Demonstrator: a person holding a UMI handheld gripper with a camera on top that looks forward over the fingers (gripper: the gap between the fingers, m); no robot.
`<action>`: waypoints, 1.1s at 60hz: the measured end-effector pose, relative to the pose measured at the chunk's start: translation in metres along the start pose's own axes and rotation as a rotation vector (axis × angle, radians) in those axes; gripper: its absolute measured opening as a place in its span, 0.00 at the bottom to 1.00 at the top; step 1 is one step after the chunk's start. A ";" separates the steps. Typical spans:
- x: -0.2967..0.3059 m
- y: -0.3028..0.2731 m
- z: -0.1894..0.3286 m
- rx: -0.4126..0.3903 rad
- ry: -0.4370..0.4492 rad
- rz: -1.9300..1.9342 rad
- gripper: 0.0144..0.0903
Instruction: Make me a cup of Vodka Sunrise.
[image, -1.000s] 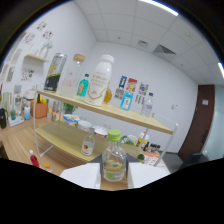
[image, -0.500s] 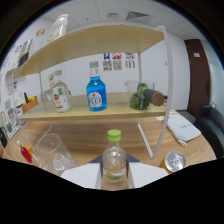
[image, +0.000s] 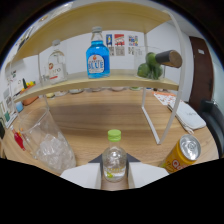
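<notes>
A blue bottle (image: 97, 57) stood upright on the wooden shelf (image: 75, 80), a jar of green fruit (image: 152, 64) lay well apart, and a white pad (image: 189, 116) rested on the counter (image: 100, 120).

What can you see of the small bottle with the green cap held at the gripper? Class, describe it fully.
The small bottle is clear, plastic by its look, with a light green screw cap on and a little pale liquid showing low down. It stands upright between the two white fingers of the gripper, which close against its sides. Its base is hidden. An orange can lies to one side, an ice-filled glass to the other.
</notes>
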 end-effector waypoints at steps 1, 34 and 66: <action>0.000 0.000 0.000 0.002 0.001 0.001 0.29; 0.010 -0.024 -0.051 0.006 0.080 -0.062 0.83; -0.085 -0.047 -0.163 -0.030 0.068 -0.033 0.94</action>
